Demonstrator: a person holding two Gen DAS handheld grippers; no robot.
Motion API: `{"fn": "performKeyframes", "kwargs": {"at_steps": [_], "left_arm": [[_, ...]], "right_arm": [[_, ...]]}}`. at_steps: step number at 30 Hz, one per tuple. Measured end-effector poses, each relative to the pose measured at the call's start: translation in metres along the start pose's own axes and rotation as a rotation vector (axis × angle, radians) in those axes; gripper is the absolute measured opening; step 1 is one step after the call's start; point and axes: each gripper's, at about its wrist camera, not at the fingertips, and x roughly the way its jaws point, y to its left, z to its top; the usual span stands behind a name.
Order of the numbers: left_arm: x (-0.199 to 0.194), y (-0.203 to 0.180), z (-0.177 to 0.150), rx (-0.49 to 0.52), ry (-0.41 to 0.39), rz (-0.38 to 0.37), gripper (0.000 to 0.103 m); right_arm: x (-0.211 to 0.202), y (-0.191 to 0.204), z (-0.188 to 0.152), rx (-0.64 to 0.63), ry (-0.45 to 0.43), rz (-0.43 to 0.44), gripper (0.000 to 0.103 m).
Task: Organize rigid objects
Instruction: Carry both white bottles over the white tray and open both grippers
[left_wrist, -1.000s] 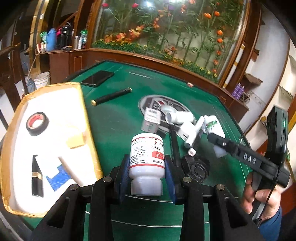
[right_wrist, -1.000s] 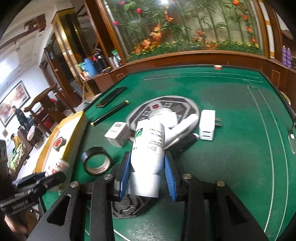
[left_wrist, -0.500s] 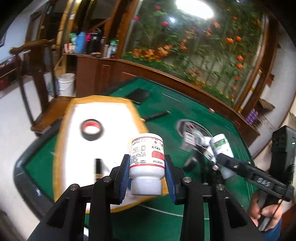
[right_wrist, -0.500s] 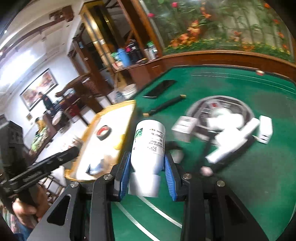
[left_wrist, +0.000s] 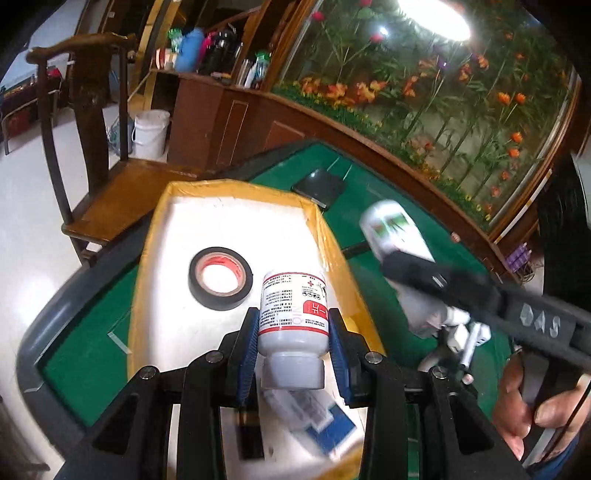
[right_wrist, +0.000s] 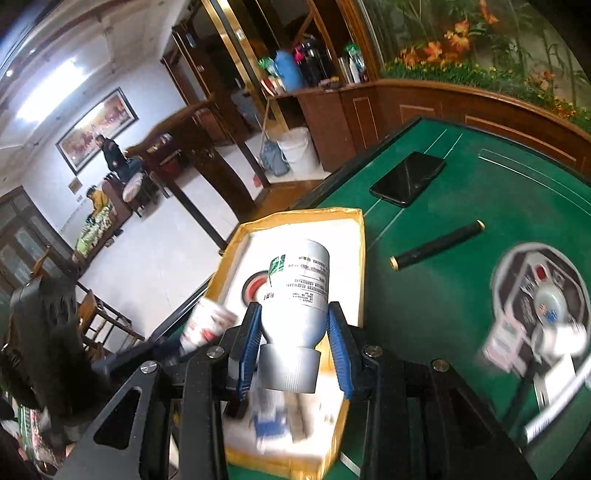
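White pill bottle w/ red-banded label (left_wrist: 293, 314) sits clamped between the blue pads of the left gripper (left_wrist: 293, 341), cap end toward the camera, base pointing away. It hangs over the yellow-rimmed white tray (left_wrist: 173, 206). Just beyond the fingertips, a bit left, a black tape roll w/ red core (left_wrist: 221, 277) lies flat on the tray floor. Under the fingers: blurred blue-and-white item and a dark stick, can't tell what.

Right gripper (right_wrist: 293, 345) is closed on a second white bottle w/ green leaf logo (right_wrist: 297, 295), cap likewise toward the cam, held above the same tray's near part. Left of its fingers, the other bottle shows blurred.

Beyond and right of the right fingers, on the green felt table (right_wrist: 461, 192): black rod w/ gold tips (right_wrist: 437, 244), further off a black phone (right_wrist: 408, 178). Far right, a round centre panel w/ blurred white items on it.
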Motion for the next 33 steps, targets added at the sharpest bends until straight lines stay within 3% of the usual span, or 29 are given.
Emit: {"fn": "performKeyframes", "kwargs": {"at_steps": [10, 18, 25, 30, 33], "left_arm": [[0.052, 0.001, 0.007, -0.015, 0.092, 0.012, 0.037], [0.068, -0.001, 0.013, -0.038, 0.143, -0.003, 0.037], [0.079, 0.003, 0.017, -0.052, 0.188, 0.001, 0.037], [0.077, 0.005, 0.017, -0.055, 0.189, -0.010, 0.043], [0.067, 0.002, 0.013, -0.036, 0.169, -0.006, 0.043]], "right_arm": [[0.095, -0.018, 0.037, 0.014, 0.123, -0.068, 0.034], [0.133, -0.018, 0.042, -0.025, 0.185, -0.135, 0.034], [0.137, -0.016, 0.042, -0.033, 0.192, -0.127, 0.034], [0.130, -0.017, 0.041, -0.010, 0.177, -0.096, 0.047], [0.117, -0.019, 0.041, 0.005, 0.151, -0.088, 0.048]]}}
